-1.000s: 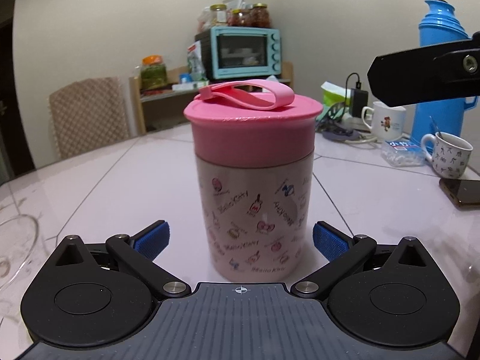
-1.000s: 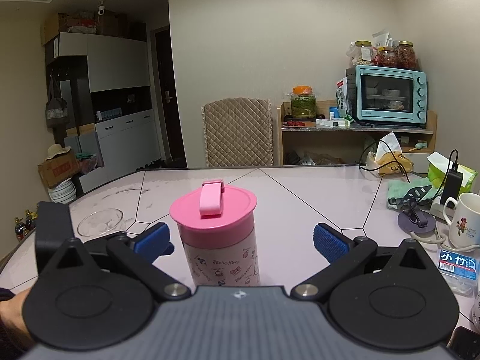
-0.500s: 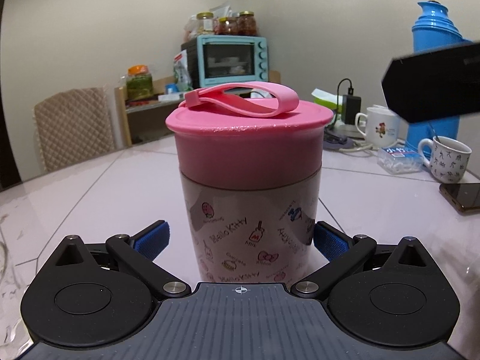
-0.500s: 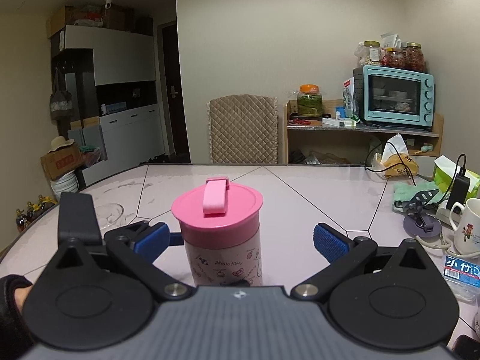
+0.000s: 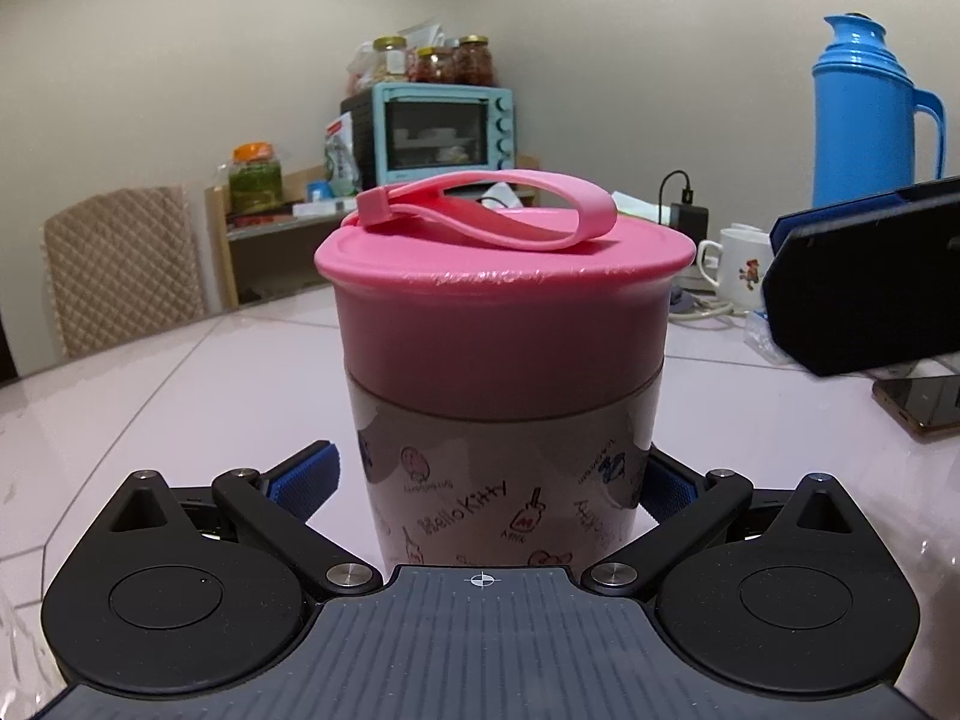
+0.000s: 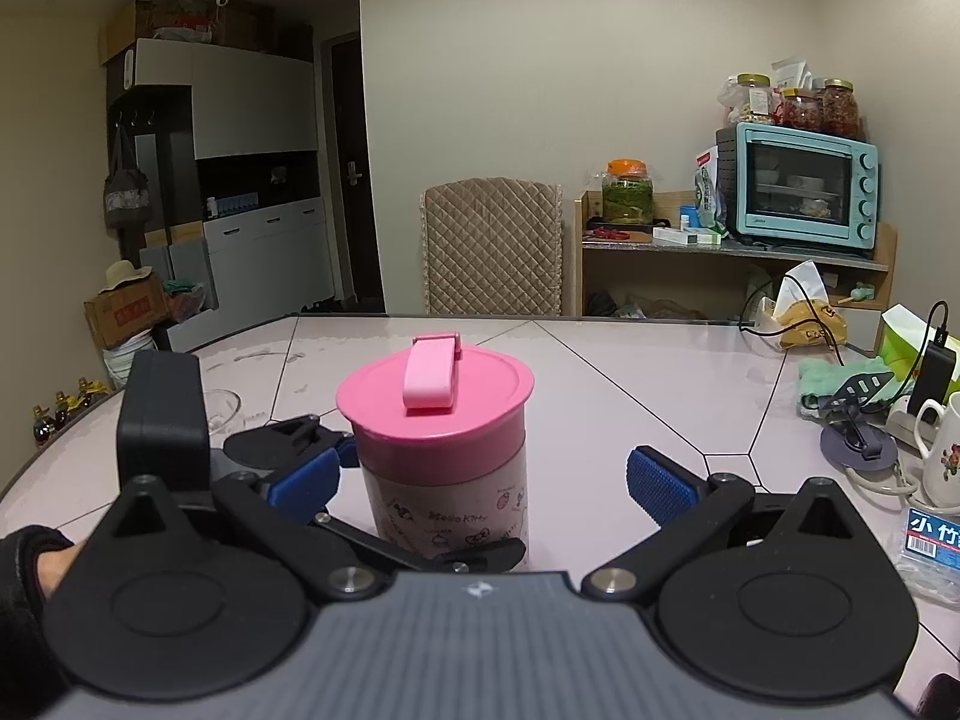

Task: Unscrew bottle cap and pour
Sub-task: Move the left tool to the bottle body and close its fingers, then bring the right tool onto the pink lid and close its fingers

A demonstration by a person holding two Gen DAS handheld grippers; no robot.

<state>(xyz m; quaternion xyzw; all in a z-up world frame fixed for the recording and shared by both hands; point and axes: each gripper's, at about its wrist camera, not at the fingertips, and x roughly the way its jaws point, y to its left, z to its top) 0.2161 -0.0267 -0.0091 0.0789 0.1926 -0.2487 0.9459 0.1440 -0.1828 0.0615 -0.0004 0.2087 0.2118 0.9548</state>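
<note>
The left gripper [image 5: 486, 483] had its jaws spread around the bottle [image 5: 498, 450], upright on the table [image 6: 600, 372], pink cap [image 6: 435, 399] on; beyond, the right gripper [image 6: 483, 480] waited unclenched. Likely gripping stage: clamp body, then twist cap.

Both my grippers are the same build: the left gripper [image 5: 486, 477] and right gripper [image 6: 483, 480] each have matte black linkage arms on silver pivot screws, round black discs at both sides, and a ribbed dark grey body with a little white crosshair mark. The finger pads [image 6: 657, 483] are bright blue and knurled. There's a black sleeve [image 6: 21, 570] at the wrist.
</note>
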